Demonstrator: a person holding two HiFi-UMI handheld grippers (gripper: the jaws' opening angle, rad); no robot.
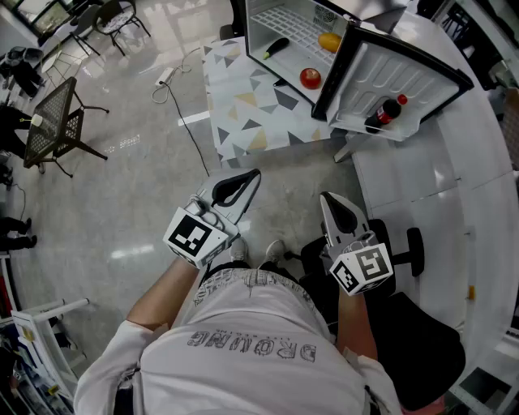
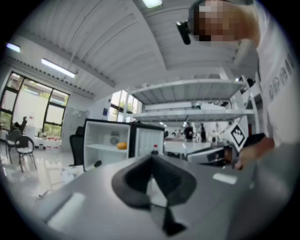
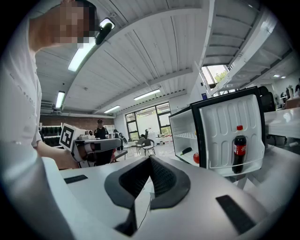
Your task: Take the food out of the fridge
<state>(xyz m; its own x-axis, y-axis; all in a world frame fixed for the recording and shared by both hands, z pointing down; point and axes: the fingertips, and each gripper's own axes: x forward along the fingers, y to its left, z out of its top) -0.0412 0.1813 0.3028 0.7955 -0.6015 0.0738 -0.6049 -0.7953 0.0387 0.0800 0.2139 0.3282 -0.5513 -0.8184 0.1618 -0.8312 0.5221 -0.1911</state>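
Food: I see a red round fruit (image 1: pixel 310 78) and a dark long vegetable (image 1: pixel 276 49) on the fridge (image 1: pixel 253 24) floor. The vegetable lies flat and slanted. An orange fruit (image 1: pixel 329 42) sits on the shelf above.
Cola bottle (image 3: pixel 239 147): upright in the open door (image 1: pixel 405 69), red cap up; I can't read its red label.
Table (image 1: pixel 243 105): patterned, under the fridge.
Left gripper (image 1: pixel 255 175): clenched, empty.
Right gripper (image 1: pixel 324 198): clenched, empty, well short of the fridge.

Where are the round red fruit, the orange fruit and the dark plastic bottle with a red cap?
Round red fruit (image 1: pixel 310 78): head view, its middle.
Orange fruit (image 1: pixel 329 42): head view, its middle.
Dark plastic bottle with a red cap (image 3: pixel 239 151): right gripper view, its red label.
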